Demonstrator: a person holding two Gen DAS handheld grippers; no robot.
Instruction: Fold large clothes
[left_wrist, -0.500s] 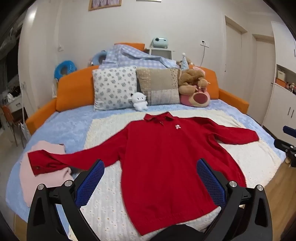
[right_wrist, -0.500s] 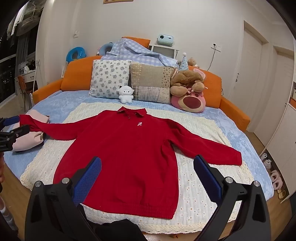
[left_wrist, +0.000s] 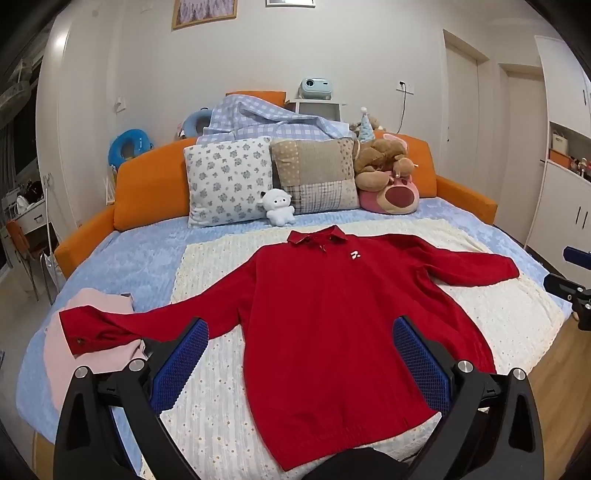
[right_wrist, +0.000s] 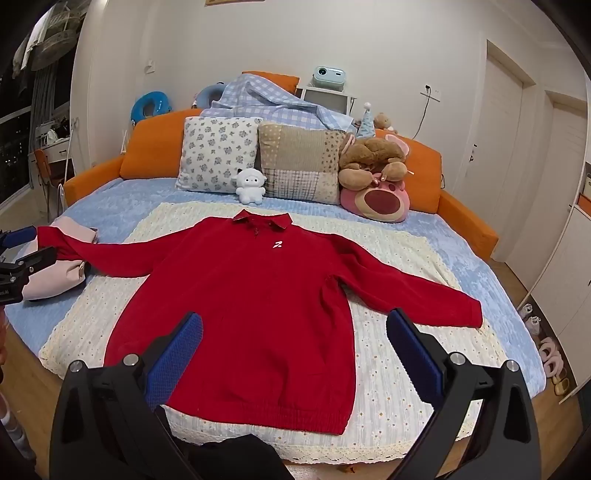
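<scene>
A large red collared sweater (left_wrist: 332, 314) lies flat, front up, on a cream blanket (left_wrist: 218, 406), both sleeves spread out; it also shows in the right wrist view (right_wrist: 251, 314). Its left cuff (left_wrist: 85, 328) rests on folded pink clothes (left_wrist: 77, 365). My left gripper (left_wrist: 299, 354) is open and empty, held above the sweater's lower half. My right gripper (right_wrist: 295, 347) is open and empty above the hem area. Each gripper shows at the edge of the other's view: the right one (left_wrist: 572, 277), the left one (right_wrist: 18, 254).
Pillows (left_wrist: 229, 177), a small white plush (left_wrist: 279, 206) and a bear plush (left_wrist: 388, 177) sit at the head of the blue bed (left_wrist: 122, 258) with its orange frame. Slippers (right_wrist: 550, 354) lie on the wood floor at the right. Cabinets stand at the far right.
Both grippers have shifted slightly; the sweater sits a little higher in the left wrist view. The sweater itself has not moved.
</scene>
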